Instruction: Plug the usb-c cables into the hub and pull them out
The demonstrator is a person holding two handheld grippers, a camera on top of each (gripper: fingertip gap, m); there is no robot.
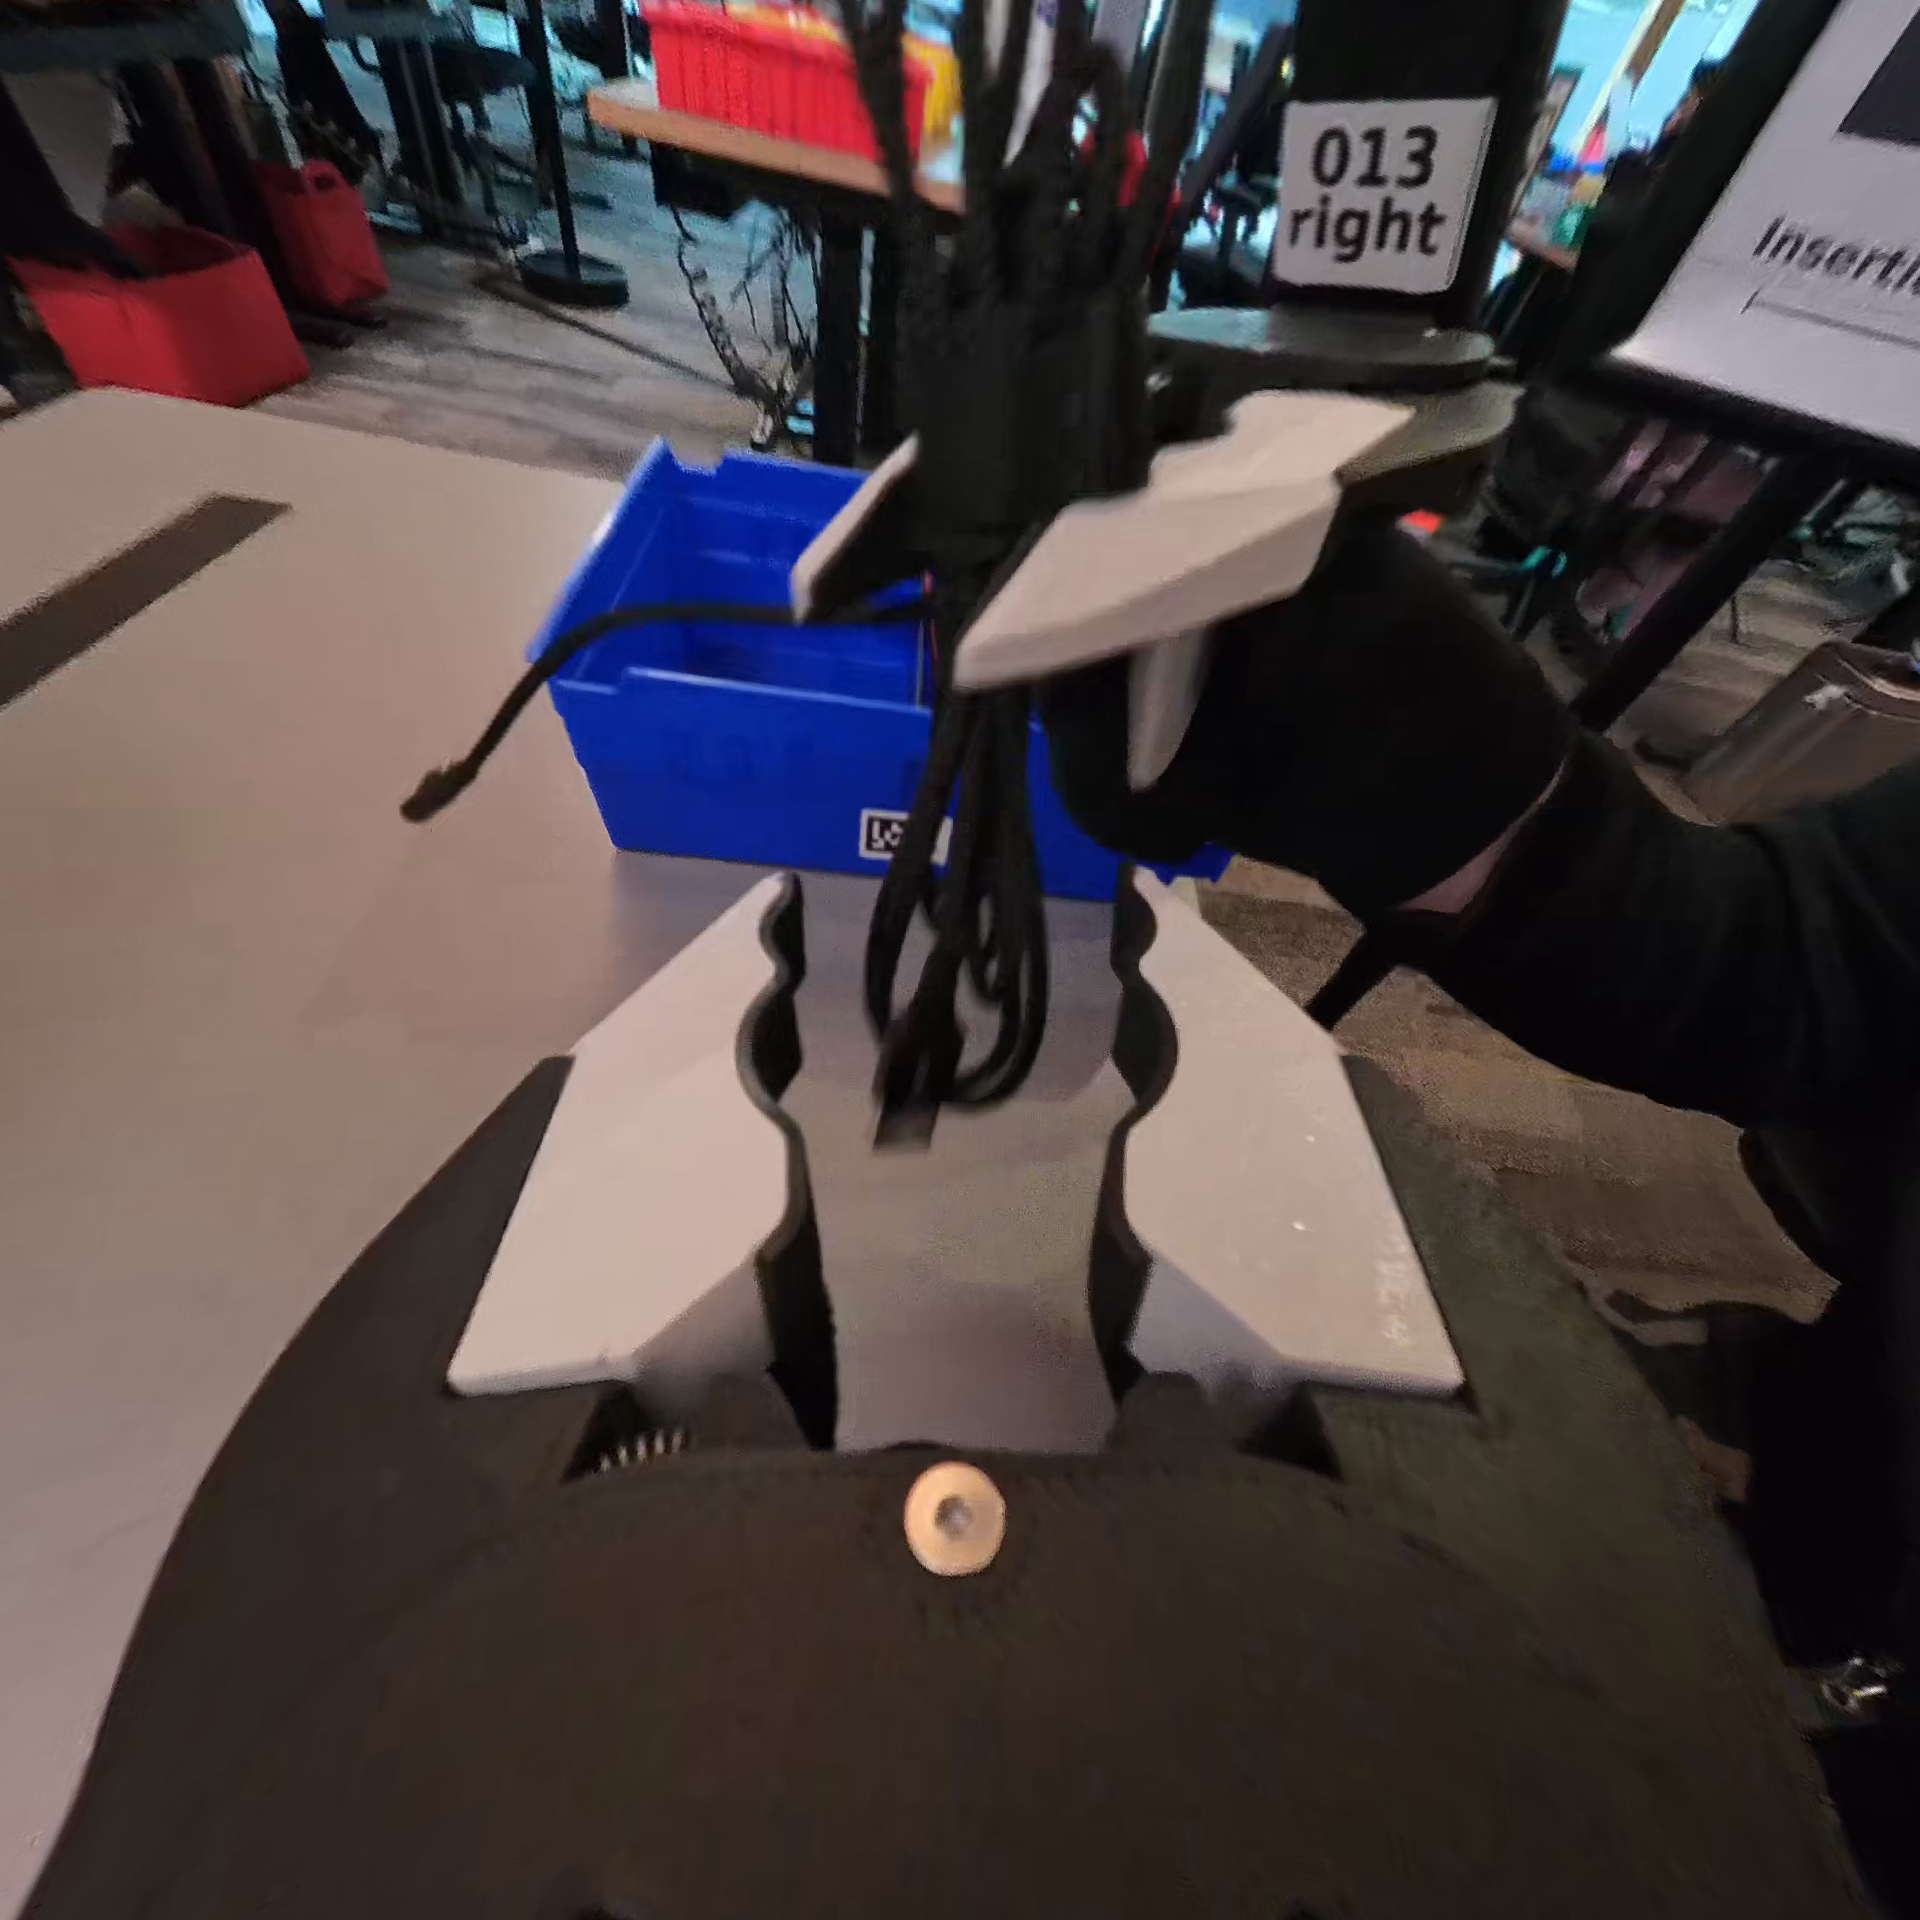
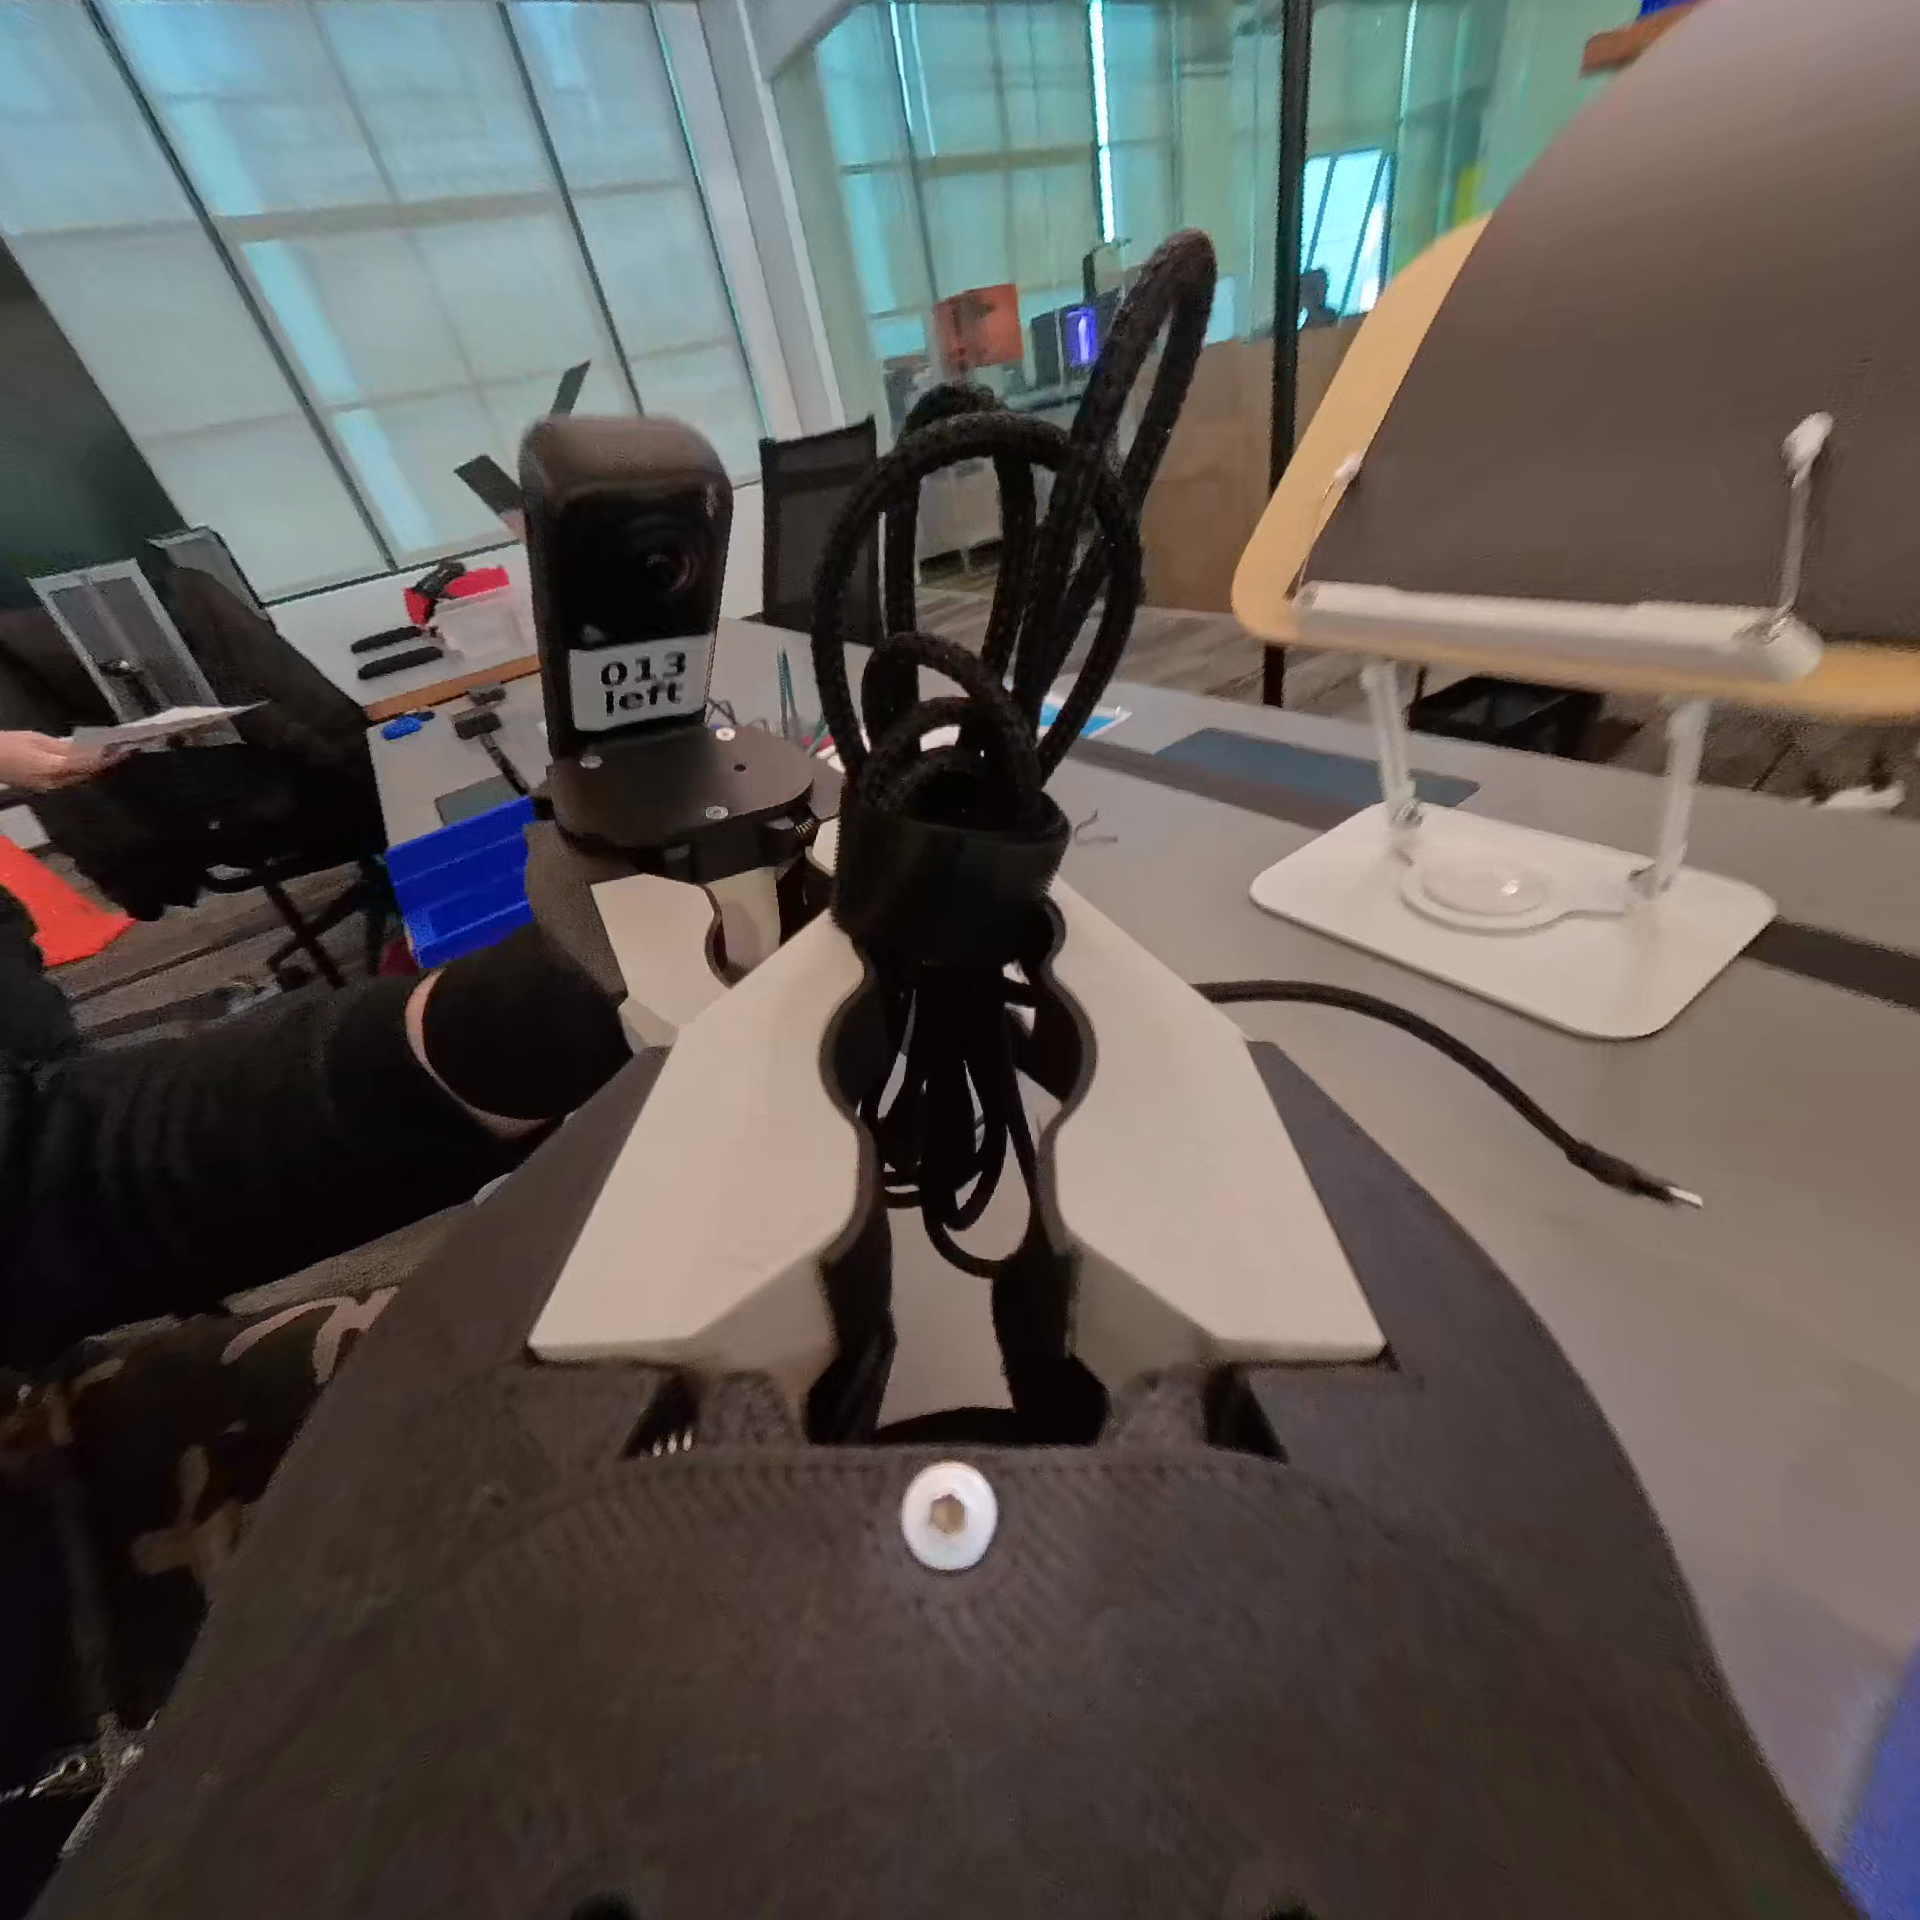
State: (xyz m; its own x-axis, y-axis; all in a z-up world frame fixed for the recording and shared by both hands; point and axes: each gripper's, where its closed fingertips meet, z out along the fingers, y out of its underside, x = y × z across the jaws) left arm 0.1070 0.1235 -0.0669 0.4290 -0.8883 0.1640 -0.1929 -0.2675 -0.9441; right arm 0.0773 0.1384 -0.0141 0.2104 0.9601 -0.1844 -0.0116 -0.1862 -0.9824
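My right gripper [image 2: 951, 997] pinches the strapped cable bundle [image 2: 951, 862], my left gripper [image 1: 956, 935] spread empty; no hub visible, nothing plugged yet.

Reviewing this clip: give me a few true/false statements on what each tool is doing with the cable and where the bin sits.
1. The right tool is shut on the bundled black cable. True.
2. The left tool grips a cable end. False: it is open and holds nothing; the cable loops hang in front of it.
3. A blue bin sits on the grey table. True.
4. The bundle lies inside the bin. False: it is held up in the air by the right tool.
5. One loose cable end hangs free of the bundle. True.
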